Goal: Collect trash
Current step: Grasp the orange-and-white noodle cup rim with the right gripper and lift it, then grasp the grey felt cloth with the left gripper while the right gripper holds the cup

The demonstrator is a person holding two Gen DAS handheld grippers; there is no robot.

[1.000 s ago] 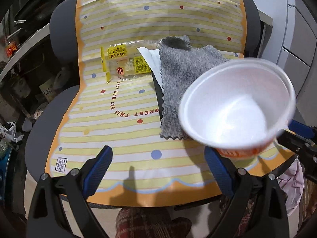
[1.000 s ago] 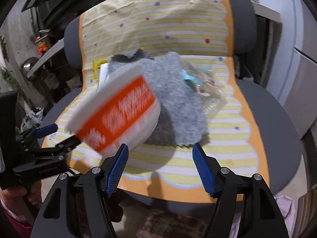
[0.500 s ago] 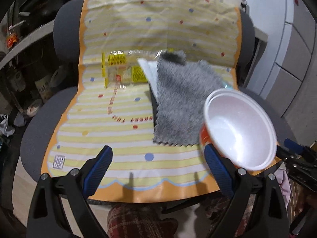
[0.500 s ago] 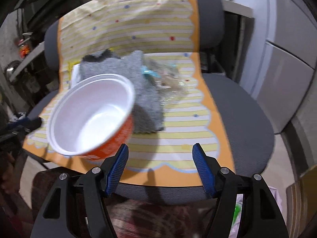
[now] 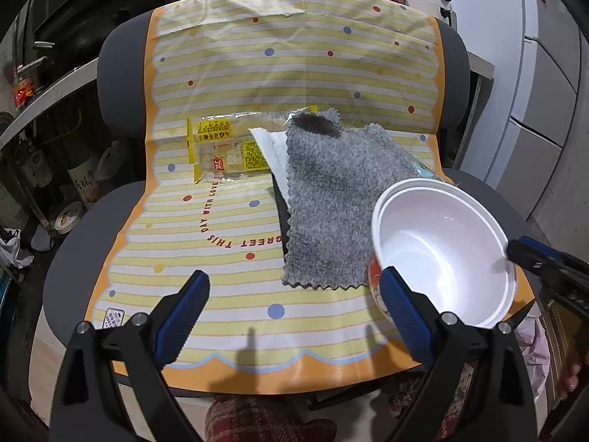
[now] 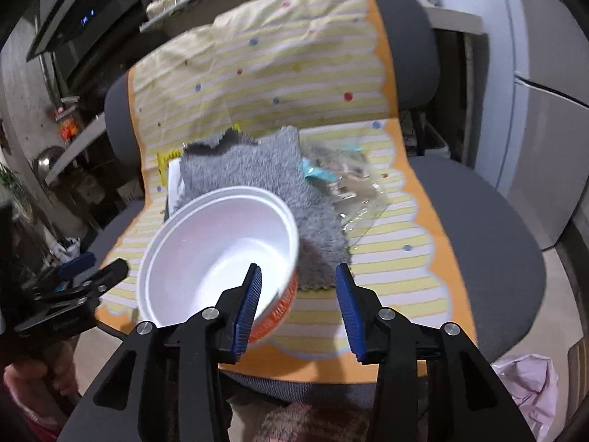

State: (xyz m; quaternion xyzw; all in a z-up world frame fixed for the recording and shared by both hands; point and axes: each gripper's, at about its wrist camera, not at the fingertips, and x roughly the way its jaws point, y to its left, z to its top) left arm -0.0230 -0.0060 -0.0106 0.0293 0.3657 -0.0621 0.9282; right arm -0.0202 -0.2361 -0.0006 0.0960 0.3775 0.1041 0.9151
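Ahead of both your grippers, the grey chair (image 5: 489,199) carries a yellow striped mat (image 5: 294,73). Beyond your fingers a grey cloth (image 5: 338,199) lies on it. The white foam bowl (image 6: 217,254) sits tilted at the mat's near edge; your right gripper (image 6: 298,305) has its fingers released, the left one over the bowl's rim. Your left gripper (image 5: 294,316) is spread wide, empty. Farther off, left of the cloth, lies a yellow wrapper (image 5: 224,147).
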